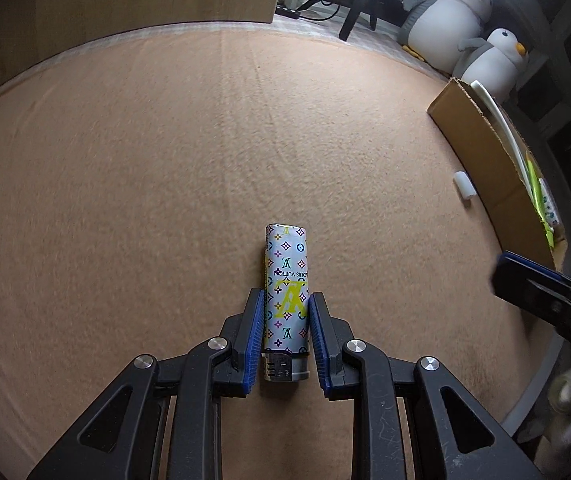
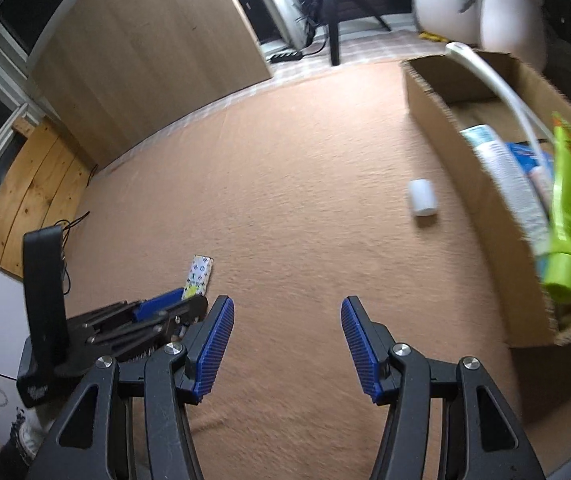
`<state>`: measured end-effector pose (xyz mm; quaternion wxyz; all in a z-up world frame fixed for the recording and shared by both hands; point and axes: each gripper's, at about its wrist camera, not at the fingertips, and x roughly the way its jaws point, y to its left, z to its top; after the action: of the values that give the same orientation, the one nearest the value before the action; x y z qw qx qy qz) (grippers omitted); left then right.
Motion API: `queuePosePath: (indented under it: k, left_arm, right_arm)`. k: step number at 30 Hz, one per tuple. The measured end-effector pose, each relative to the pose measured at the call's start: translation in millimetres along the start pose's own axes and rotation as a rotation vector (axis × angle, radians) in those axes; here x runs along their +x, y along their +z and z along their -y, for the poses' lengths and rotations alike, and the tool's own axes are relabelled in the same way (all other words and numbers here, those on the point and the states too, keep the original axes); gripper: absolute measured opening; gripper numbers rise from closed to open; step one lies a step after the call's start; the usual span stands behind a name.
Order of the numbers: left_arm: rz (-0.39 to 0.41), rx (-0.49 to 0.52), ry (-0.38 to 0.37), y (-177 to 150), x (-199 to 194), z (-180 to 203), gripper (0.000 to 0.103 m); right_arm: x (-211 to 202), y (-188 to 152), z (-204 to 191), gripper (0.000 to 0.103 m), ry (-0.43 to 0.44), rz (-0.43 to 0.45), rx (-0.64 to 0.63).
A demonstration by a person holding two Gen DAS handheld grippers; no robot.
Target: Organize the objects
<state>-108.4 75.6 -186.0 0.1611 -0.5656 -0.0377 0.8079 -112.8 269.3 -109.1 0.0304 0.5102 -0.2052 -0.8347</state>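
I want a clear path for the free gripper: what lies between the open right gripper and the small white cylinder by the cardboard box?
Only bare tan cloth. The right wrist view shows nothing between the right gripper and the white cylinder.

You are working in a lived-in room of a home, not a lab or shop. Your work surface is a table draped in a fuzzy peach-coloured blanket (image 1: 165, 160). Behind it, two plush grey-and-white penguin toys (image 1: 457, 12) sit on the floor. A plain brown cardboard box (image 2: 481, 184) on the blanket holds household tubes, among them a lime-green squeeze tube (image 2: 569, 216). A black power strip (image 2: 285, 56) with trailing cables lies on pale checked flooring (image 2: 361, 50), near a light wooden panel (image 2: 145, 52).
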Motion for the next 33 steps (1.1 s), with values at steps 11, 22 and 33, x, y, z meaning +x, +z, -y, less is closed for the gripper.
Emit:
queuePosePath:
  k: [11, 22, 33]
  left_arm:
    - [-0.014, -0.022, -0.093, -16.2, -14.7, -22.9, 0.043]
    - [-0.048, -0.022, -0.214, -28.7, -20.4, -36.5, 0.037]
    - [-0.062, -0.035, -0.284, -29.9, -20.2, -44.4, 0.032]
  right_arm:
    - [33.8, 4.4, -30.7, 0.052, 0.096, -0.082, 0.006]
    - [67.8, 0.8, -54.9, 0.052, 0.218, -0.226, 0.022]
    - [91.6, -5.7, -57.7, 0.033, 0.242, -0.3, 0.052]
